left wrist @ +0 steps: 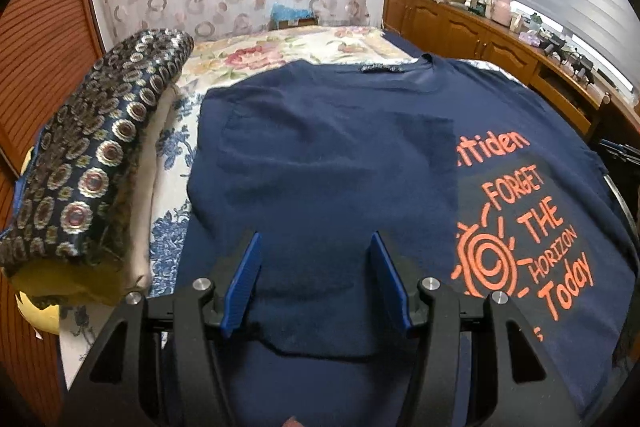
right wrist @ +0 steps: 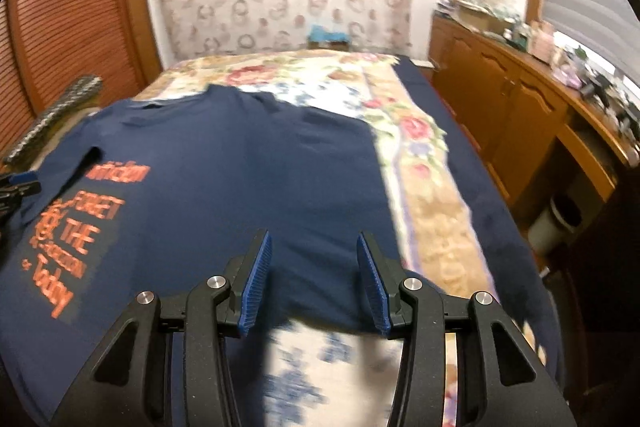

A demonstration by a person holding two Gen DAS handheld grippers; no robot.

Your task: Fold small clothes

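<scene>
A navy T-shirt (left wrist: 320,147) with orange lettering (left wrist: 536,227) lies flat on the bed, collar at the far end. One side is folded over its middle and hides part of the print. My left gripper (left wrist: 316,243) hovers over the shirt's near hem, open, with nothing between its blue pads (left wrist: 244,279). In the right wrist view the same T-shirt (right wrist: 240,167) spreads to the left. My right gripper (right wrist: 314,243) is open above the shirt's near right corner, and only cloth shows below its jaws. The left gripper's tip (right wrist: 20,183) peeks in at the left edge.
A folded patterned quilt (left wrist: 92,163) lies beside the shirt on the left. The floral bedspread (right wrist: 420,147) reaches to the right bed edge. A wooden cabinet (right wrist: 520,107) with clutter on top lines the right wall, with a bin (right wrist: 560,223) below. A louvred wooden door (left wrist: 40,27) stands at left.
</scene>
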